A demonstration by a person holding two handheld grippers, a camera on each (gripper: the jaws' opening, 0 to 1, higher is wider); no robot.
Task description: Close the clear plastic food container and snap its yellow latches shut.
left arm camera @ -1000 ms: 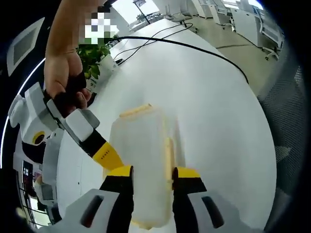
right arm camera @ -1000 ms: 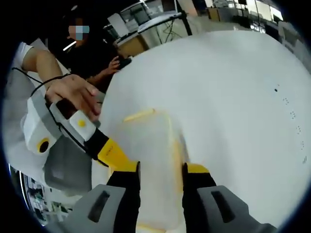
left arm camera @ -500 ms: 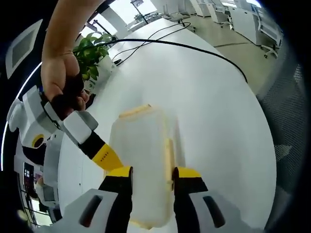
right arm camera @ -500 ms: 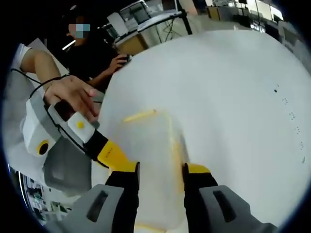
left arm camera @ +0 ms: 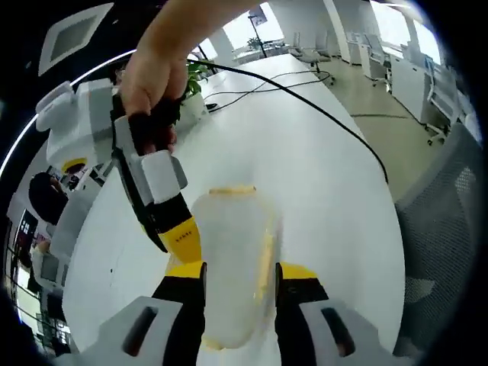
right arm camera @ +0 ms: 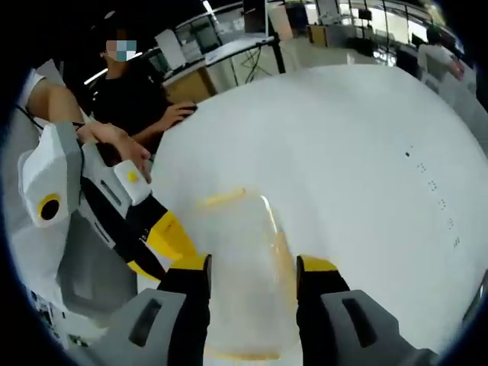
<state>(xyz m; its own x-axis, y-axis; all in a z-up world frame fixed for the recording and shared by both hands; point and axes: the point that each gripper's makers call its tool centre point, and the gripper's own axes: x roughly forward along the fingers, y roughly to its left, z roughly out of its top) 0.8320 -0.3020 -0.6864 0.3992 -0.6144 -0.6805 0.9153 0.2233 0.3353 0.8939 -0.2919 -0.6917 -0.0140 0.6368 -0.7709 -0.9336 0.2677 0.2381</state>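
Your desk [left arm camera: 328, 175] is a broad white top in an open office; a black cable [left arm camera: 320, 114] trails across it toward a potted plant [left arm camera: 197, 70] at its far edge, and a seated person [right arm camera: 141, 99] works at another edge. The clear container [left arm camera: 229, 267] lies on the desk, lid on, a yellow latch [left arm camera: 264, 263] along its side. Your left gripper [left arm camera: 240, 278] straddles it, jaws spread, nothing clamped. Your right gripper [right arm camera: 252, 278] does likewise on the container [right arm camera: 240, 274], released. Each gripper shows in the other's view beside the container.
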